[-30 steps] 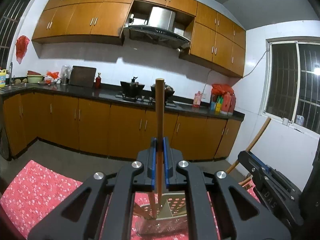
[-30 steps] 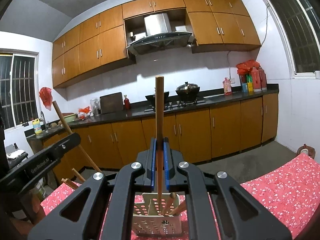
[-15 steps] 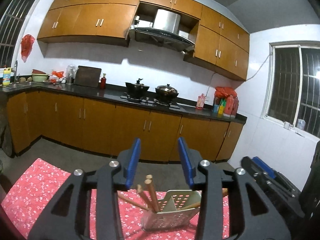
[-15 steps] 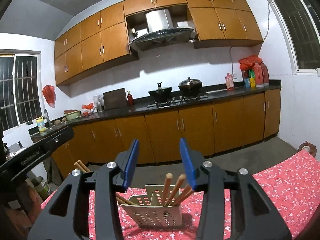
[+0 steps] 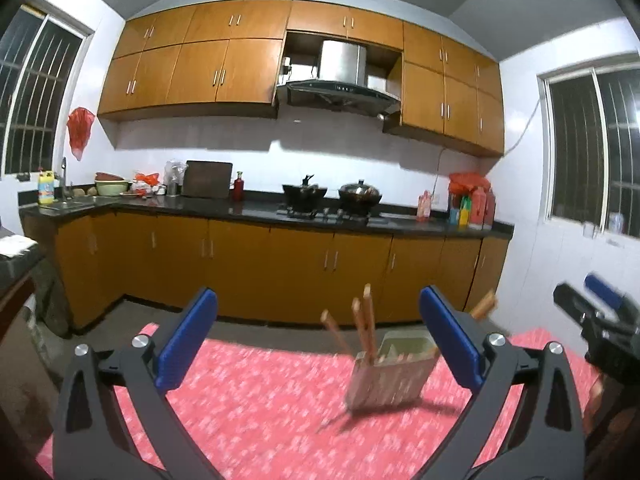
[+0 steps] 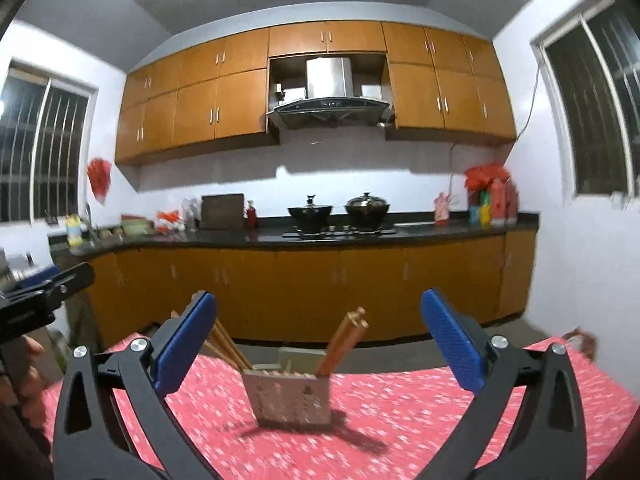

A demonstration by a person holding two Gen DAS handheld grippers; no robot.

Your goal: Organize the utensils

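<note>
**A:** Chopsticks (image 6: 344,338) – how many can you count?

**B:** In the right wrist view, two clusters lean out of one perforated holder (image 6: 290,402): a pair tilting right at centre frame, and a few tilting left, partly hidden behind the blue pad (image 6: 182,344) of the right gripper (image 6: 318,344). Blur keeps me from an exact total.

**A:** And the left wrist view?

**B:** Three sticks stand above the same holder (image 5: 390,376), right of centre, and one more tip pokes out past the right pad. All smeared by motion.

**A:** Where does the holder sit?

**B:** On the red floral tablecloth (image 6: 420,412), lower centre of the frame, upright or nearly so.

**A:** The grippers?

**B:** Two. The left gripper (image 5: 318,340) has its jaws opening, spread wide, nothing between the pads. The right one likewise: opening, wide, empty. Each appears at the edge of the other's view, cut off.

**A:** Behind?

**B:** One counter (image 6: 440,230) with two black pots (image 6: 310,214) on the stove, wooden cabinets, a range hood (image 6: 328,106), barred windows on both sides.
</note>
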